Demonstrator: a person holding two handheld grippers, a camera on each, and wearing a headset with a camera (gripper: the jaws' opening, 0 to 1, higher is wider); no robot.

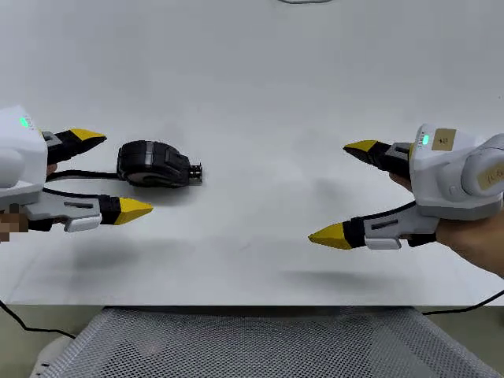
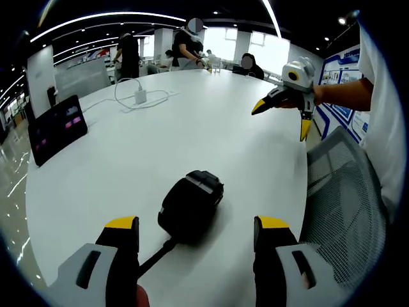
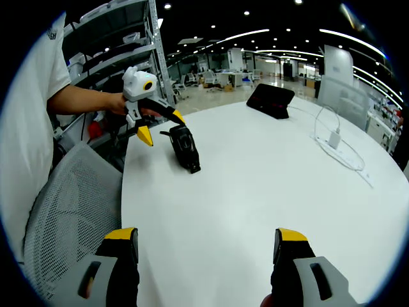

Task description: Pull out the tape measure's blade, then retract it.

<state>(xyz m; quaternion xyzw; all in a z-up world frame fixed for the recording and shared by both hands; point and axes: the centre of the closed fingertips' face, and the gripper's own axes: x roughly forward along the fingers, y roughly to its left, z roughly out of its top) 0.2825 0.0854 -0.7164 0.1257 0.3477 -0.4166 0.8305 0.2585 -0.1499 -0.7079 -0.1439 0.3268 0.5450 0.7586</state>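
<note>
A black tape measure (image 1: 155,164) lies on the white table (image 1: 260,94), its blade tip pointing right and its cord trailing left. My left gripper (image 1: 118,174) stands open just left of it, yellow tips on either side of its rear end; in the left gripper view the tape measure (image 2: 191,204) lies just ahead of the open left gripper (image 2: 197,226). My right gripper (image 1: 346,191) is open far to the right, nothing between its fingers. In the right gripper view the tape measure (image 3: 183,147) lies far ahead of the right gripper (image 3: 206,238), beside the left gripper (image 3: 156,125).
A grey mesh chair back (image 1: 260,342) stands below the table's near edge. At the far end of the table lie a dark tablet (image 3: 271,101) and a white charger with its cable (image 3: 336,140). People stand in the background (image 2: 185,45).
</note>
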